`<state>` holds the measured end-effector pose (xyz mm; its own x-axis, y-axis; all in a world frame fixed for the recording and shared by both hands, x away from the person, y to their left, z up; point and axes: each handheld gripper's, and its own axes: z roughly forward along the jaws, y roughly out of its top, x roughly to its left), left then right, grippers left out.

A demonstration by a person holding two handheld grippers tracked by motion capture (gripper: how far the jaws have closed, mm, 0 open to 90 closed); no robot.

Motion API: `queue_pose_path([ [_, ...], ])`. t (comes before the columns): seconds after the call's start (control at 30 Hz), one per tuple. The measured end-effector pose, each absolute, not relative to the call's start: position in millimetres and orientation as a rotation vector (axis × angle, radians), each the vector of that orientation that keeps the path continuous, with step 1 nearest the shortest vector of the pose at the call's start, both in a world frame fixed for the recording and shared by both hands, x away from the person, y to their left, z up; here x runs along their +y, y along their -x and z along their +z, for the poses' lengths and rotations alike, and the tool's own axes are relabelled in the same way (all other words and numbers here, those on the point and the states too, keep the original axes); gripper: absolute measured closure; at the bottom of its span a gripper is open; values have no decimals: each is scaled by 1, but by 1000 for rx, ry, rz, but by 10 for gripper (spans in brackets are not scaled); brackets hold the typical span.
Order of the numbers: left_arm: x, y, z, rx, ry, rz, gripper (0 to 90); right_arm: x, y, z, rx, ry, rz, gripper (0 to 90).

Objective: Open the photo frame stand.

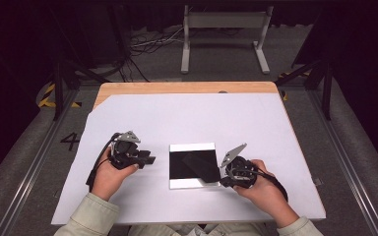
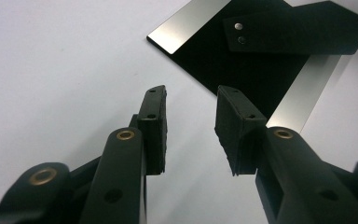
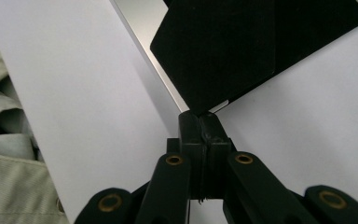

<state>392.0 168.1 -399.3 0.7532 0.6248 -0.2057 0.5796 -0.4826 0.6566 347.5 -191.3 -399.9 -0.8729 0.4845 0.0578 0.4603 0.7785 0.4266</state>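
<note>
The right gripper [image 3: 200, 126] has its fingers pinched tight on the corner of the black sheet [image 1: 197, 164] just ahead, the left gripper [image 2: 191, 126] waits half-open and empty beside it, so lifting likely follows

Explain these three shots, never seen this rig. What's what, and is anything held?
No robot arm here: a person holds a hand-held gripper in each hand at a table covered by a white sheet.

The high view looks down from above the person's side. The other two come from cameras riding on each gripper, looking along its black jaws.

On the sheet lies a flat black square with silvery strips along two edges, and a black cloth on top of it.

The left hand-held gripper sits beside the square, jaws apart, nothing between them. The right hand-held gripper is shut on a corner of the cloth, pinched at the square's near edge. Whether the corner is lifted I cannot tell.
</note>
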Motion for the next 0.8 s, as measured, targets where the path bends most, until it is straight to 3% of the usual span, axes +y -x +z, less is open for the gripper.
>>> queue_pose_path([
  [0.8,171,-393,-402,913,-2191,84,638,-188,-347,-366,2758,-732,894,900],
])
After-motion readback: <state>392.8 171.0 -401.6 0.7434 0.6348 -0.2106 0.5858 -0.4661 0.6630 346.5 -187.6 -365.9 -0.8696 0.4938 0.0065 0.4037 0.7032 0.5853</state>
